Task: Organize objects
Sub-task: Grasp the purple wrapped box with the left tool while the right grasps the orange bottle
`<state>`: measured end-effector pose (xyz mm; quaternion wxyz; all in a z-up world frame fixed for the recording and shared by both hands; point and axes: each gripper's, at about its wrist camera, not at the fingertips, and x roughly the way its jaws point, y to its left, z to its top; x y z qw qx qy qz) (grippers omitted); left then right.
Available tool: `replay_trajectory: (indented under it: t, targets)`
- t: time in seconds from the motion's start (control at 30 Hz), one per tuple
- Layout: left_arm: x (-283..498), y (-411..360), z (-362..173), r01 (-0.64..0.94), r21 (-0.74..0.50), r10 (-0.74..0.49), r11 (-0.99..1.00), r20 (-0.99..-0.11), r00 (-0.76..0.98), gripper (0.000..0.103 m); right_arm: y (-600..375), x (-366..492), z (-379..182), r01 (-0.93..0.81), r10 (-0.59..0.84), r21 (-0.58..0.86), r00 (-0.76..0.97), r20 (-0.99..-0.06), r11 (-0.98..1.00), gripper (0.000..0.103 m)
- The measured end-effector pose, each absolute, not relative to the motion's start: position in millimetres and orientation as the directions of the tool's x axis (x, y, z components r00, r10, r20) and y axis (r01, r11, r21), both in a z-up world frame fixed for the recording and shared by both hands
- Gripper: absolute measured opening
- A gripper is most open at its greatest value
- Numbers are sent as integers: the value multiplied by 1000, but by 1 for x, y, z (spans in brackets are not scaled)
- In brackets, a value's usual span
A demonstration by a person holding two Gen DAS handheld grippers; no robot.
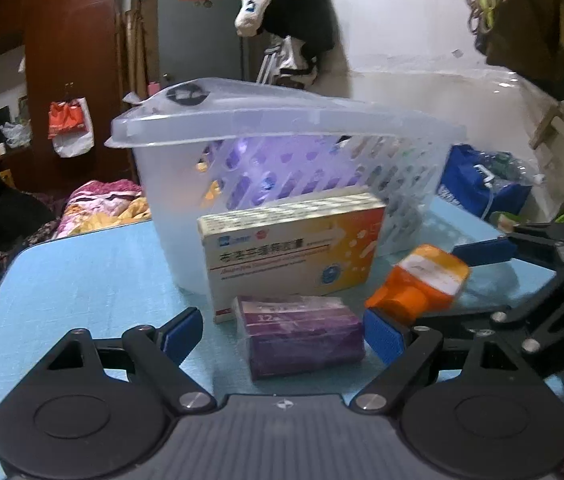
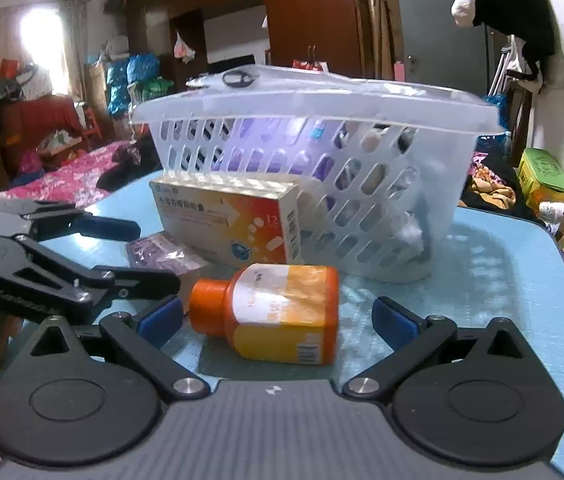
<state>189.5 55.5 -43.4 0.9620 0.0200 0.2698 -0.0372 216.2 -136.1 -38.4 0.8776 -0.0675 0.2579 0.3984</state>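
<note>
Both grippers' jaws stand apart, holding nothing; the lidded basket (image 2: 361, 184) blurs its contents.

We see a dark wooden wardrobe (image 1: 70, 40), a grey door (image 1: 198, 28), a white wall (image 1: 401, 12) with hung clothes (image 1: 293, 12), a bright window (image 2: 42, 36) and a bed (image 2: 66, 176).

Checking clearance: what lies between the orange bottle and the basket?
Only bare blue tabletop separates the orange bottle from the basket, in the right wrist view.
</note>
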Motion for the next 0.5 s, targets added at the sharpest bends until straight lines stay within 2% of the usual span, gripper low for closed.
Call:
replay_trajectory:
  t: [0.27,0.33,0.43,0.47,0.5]
  targets:
    - [190,67,-41,63,0,-54,998,-529,847,90,-121,218,-43,-722,631,78,541,-555,687,97]
    - [191,67,-40,63,3,-52,998,-529,847,90,-118,216,-45,-715,618,63,551,-561,696,85]
    - [192,65,-40,59,16,-42,998,-526,849,89,-122,213,-45,-706,618,64,567,-544,705,84]
    - [192,64,-40,61,20,-42,998,-526,849,86,-123,212,-45,-704,620,64,574,-535,707,84]
    - [191,64,-40,69,20,-48,997,-525,850,77,-124,210,-45,-703,621,61,582,-525,709,84]
